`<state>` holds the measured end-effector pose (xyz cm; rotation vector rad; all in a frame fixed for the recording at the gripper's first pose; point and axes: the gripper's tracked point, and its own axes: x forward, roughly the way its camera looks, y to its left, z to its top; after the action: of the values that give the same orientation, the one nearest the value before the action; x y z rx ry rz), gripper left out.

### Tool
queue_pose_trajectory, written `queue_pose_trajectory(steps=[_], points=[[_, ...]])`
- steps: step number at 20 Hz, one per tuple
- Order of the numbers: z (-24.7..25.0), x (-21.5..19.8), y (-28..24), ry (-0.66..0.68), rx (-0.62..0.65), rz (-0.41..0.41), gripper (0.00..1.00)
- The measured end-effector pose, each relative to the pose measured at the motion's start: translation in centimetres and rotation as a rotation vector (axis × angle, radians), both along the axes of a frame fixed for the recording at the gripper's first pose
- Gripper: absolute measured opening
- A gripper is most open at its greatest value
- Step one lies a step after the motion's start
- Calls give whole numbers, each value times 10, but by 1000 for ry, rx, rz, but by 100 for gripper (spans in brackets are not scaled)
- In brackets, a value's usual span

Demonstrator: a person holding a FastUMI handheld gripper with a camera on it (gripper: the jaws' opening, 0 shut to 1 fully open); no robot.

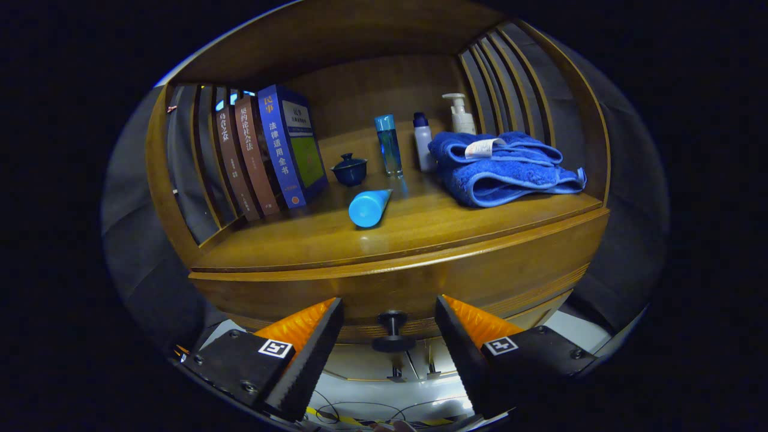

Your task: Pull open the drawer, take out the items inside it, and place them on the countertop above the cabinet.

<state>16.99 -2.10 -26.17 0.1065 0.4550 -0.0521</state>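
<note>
Gripper (390,354) fingers spread, drawer knob (393,332) between them untouched, approach unobstructed. Countertop (420,231): front strip free. Tube (368,207) lies at 12 o'clock, books (273,153) at 11, folded towel (507,168) at 1, bottles (390,144) behind.

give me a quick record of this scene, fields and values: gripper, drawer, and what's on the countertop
gripper: open, fingers either side of the drawer knob, not touching it
drawer: closed
countertop: books leaning at one end, small lidded cup, tube lying down, two bottles, pump bottle, folded towel
task: not yet begun
</note>
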Motion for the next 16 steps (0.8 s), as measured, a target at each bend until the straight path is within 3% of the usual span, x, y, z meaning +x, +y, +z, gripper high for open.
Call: queue_pose_trajectory(steps=[8, 16], points=[[98, -22, 14, -144, -22, 45, 100], [215, -78, 41, -337, -103, 129, 99]])
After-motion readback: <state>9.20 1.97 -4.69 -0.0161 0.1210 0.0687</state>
